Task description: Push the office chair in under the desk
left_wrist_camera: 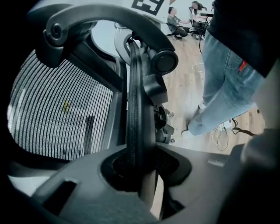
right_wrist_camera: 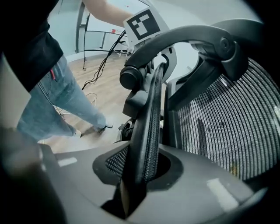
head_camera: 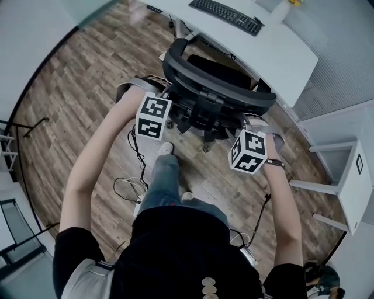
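The office chair (head_camera: 217, 92) stands on the wood floor (head_camera: 82, 82) facing the white bench (head_camera: 274, 55). Its dark seat appears to reach partly beneath the bench edge, while the backrest and wheeled base (head_camera: 204, 135) sit outside it; how much farther it could go is not clear. It looks like a fairly heavy thing that should nonetheless roll easily on its castors and may swivel if pushed unevenly. The hard backrest rim (left_wrist_camera: 136, 109) is stiff and makes a sound hold, whereas the mesh (left_wrist_camera: 57, 105) stretched inside it is springy and a poor place to press. The left claw (left_wrist_camera: 140, 168) is clamped on the rim's left edge and the right claw (right_wrist_camera: 141, 168) on its right edge, each with the rim and a strip of mesh pinched between its jaws. That is a level, two-sided hold that should help the chair go straight. The grey armrest (head_camera: 130, 86) at the left stands wide, and I judge it could catch the bench edge if it is too high. A keyboard (head_camera: 225, 16) lies on the bench, well clear. Underfoot, loose cables (head_camera: 125, 190) trail beside the person's shoe (head_camera: 166, 148), close to the castors. A white side table (head_camera: 350, 175) stands well apart at the right.
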Demonstrator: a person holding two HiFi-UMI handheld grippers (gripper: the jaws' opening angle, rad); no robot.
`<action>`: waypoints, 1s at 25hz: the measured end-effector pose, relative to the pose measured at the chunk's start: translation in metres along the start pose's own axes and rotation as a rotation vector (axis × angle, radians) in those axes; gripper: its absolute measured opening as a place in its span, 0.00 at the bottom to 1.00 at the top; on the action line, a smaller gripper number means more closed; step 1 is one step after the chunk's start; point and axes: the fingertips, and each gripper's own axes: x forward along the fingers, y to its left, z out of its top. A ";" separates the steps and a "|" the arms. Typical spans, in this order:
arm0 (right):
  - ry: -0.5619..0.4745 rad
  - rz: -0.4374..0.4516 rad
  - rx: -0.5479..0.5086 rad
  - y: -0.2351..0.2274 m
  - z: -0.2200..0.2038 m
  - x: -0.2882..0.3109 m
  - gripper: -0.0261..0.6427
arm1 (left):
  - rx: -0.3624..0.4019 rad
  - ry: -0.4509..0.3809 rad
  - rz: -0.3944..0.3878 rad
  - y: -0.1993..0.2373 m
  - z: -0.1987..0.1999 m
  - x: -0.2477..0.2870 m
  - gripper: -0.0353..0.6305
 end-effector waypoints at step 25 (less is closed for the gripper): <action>0.159 -0.091 0.319 -0.175 0.008 0.094 0.19 | 0.313 -0.169 -0.013 0.201 -0.101 0.103 0.20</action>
